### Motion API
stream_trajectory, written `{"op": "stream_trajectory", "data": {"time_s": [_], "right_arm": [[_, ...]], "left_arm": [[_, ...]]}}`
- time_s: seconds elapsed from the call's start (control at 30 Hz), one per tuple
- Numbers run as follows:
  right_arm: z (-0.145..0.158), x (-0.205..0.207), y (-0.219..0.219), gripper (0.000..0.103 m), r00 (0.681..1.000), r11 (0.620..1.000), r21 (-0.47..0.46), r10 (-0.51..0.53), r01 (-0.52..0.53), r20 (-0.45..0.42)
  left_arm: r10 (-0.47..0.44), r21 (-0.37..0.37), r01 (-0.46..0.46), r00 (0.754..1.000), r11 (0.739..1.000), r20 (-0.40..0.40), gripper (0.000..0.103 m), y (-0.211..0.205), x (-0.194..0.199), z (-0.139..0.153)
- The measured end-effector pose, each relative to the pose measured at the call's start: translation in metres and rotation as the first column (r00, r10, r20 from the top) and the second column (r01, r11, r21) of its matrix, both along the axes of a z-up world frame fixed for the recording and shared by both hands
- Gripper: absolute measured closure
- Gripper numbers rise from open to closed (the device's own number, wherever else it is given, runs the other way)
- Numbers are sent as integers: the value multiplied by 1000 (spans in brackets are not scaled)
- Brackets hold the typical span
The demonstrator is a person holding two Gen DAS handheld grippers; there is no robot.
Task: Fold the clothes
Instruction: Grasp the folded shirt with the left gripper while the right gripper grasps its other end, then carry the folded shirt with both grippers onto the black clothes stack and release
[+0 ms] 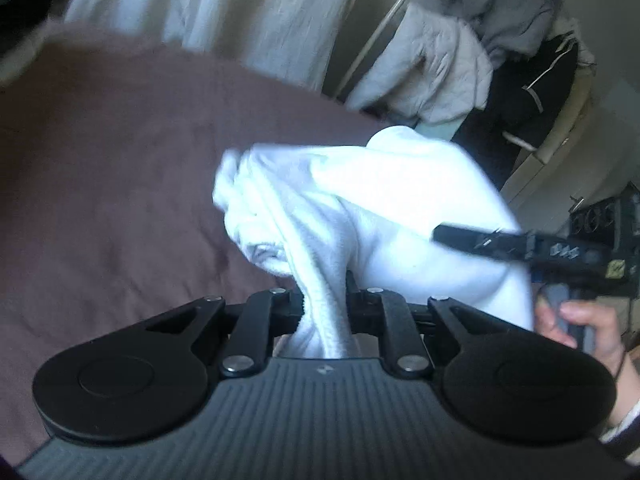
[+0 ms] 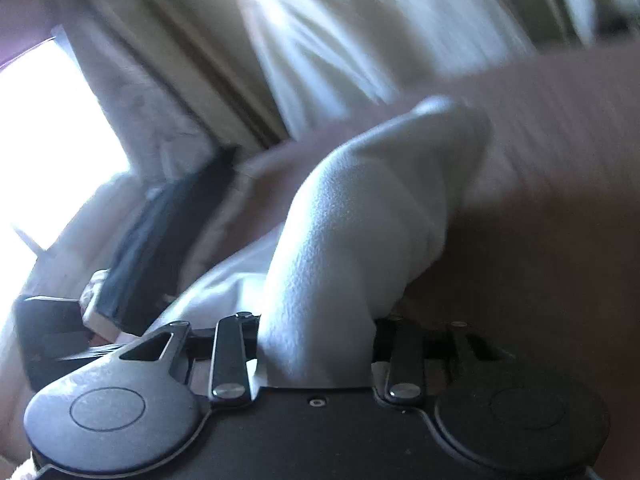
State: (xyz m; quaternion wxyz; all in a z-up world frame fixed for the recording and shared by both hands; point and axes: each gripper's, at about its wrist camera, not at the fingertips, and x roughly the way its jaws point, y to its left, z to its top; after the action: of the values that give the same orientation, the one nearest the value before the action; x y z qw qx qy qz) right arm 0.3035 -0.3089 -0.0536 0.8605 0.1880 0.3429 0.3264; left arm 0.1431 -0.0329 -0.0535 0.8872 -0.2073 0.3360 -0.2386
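Observation:
A white garment (image 1: 360,200) hangs bunched above the mauve bedspread (image 1: 100,180), stretched between both grippers. My left gripper (image 1: 324,304) is shut on a twisted fold of it near the bottom of the left wrist view. The right gripper (image 1: 438,234) comes in from the right, held by a hand (image 1: 580,324), with its tip pinched on the cloth's right side. In the right wrist view the white garment (image 2: 360,220) rises out of my right gripper (image 2: 316,340), which is shut on it. The fingertips of both are hidden by cloth.
Pale curtains (image 1: 224,12) hang behind the bed. A rack with grey and black jackets (image 1: 500,52) stands at the right. In the right wrist view a bright window (image 2: 48,128) is at the left, with a blurred dark sleeve (image 2: 160,240) below it.

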Motion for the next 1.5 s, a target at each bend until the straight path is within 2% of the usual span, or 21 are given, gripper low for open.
{"op": "stream_trajectory", "data": {"time_s": [0.1, 0.23, 0.37, 0.47, 0.53, 0.6, 0.63, 0.67, 0.7, 0.73, 0.8, 0.83, 0.9, 0.97, 1.0, 1.03, 1.07, 1.23, 1.33, 1.4, 1.5], "right_arm": [[42, 2, 34, 61, 989, 996, 2, 88, -89, 117], [87, 19, 94, 62, 962, 984, 30, 168, -178, 215], [142, 45, 178, 62, 894, 955, 58, 248, -289, 372], [162, 79, 246, 62, 888, 922, 186, 250, -340, 387], [173, 103, 292, 59, 889, 888, 276, 247, -367, 386], [160, 127, 338, 53, 924, 871, 349, 252, -345, 286], [145, 137, 361, 52, 944, 877, 363, 250, -314, 213], [130, 147, 383, 47, 959, 883, 375, 248, -283, 139], [110, 154, 405, 43, 964, 892, 368, 260, -261, 55], [86, 158, 424, 28, 958, 909, 324, 285, -263, -22], [36, 162, 462, 26, 930, 935, 199, 328, -295, -165], [13, 156, 472, 28, 924, 939, 148, 335, -311, -186], [1, 133, 469, 29, 930, 930, 111, 360, -351, -76], [-4, 109, 463, 33, 920, 917, 82, 387, -391, 54], [-5, 102, 461, 46, 912, 911, 76, 399, -406, 93], [-6, 98, 461, 79, 904, 904, 75, 411, -420, 115], [-4, 97, 462, 85, 903, 904, 70, 410, -421, 131], [13, 114, 472, 87, 910, 918, 34, 386, -395, 155], [-11, 150, 470, 86, 911, 910, -96, 409, -404, 44], [1, 153, 465, 69, 915, 910, -122, 402, -395, 35], [36, 125, 460, 50, 890, 926, -171, 372, -336, 264]], "left_arm": [[29, 19, -30, 998, 999, 57, 89, 40, -8, 43], [76, 196, -105, 985, 975, 152, 89, 85, -16, 114], [176, 342, -262, 949, 903, 262, 89, 151, -24, 187], [288, 365, -404, 898, 839, 333, 87, 208, -28, 228], [384, 341, -470, 876, 814, 291, 81, 255, -17, 227], [480, 317, -530, 847, 786, 227, 68, 304, -2, 221], [523, 342, -552, 833, 761, 182, 45, 325, 7, 205], [564, 391, -564, 816, 727, 130, 31, 343, 17, 180], [604, 441, -571, 793, 692, 79, 31, 362, 27, 156], [644, 491, -573, 764, 656, 32, 32, 380, 37, 131], [720, 588, -560, 692, 583, -55, 38, 417, 57, 82], [727, 613, -542, 682, 575, -79, 41, 427, 60, 63], [708, 574, -565, 706, 593, -36, 39, 434, 45, 45], [711, 523, -602, 703, 603, -11, 39, 445, 31, 37], [717, 502, -615, 697, 607, -13, 39, 451, 26, 35], [723, 494, -622, 691, 607, -19, 39, 453, 26, 35], [728, 499, -624, 686, 601, -18, 39, 450, 28, 35], [721, 615, -574, 693, 541, 12, 38, 424, 42, 39], [697, 637, -526, 716, 563, -25, 44, 421, 44, 51], [650, 626, -527, 759, 574, 43, 48, 415, 33, 74], [569, 611, -526, 809, 592, 145, 48, 406, 16, 108]]}}
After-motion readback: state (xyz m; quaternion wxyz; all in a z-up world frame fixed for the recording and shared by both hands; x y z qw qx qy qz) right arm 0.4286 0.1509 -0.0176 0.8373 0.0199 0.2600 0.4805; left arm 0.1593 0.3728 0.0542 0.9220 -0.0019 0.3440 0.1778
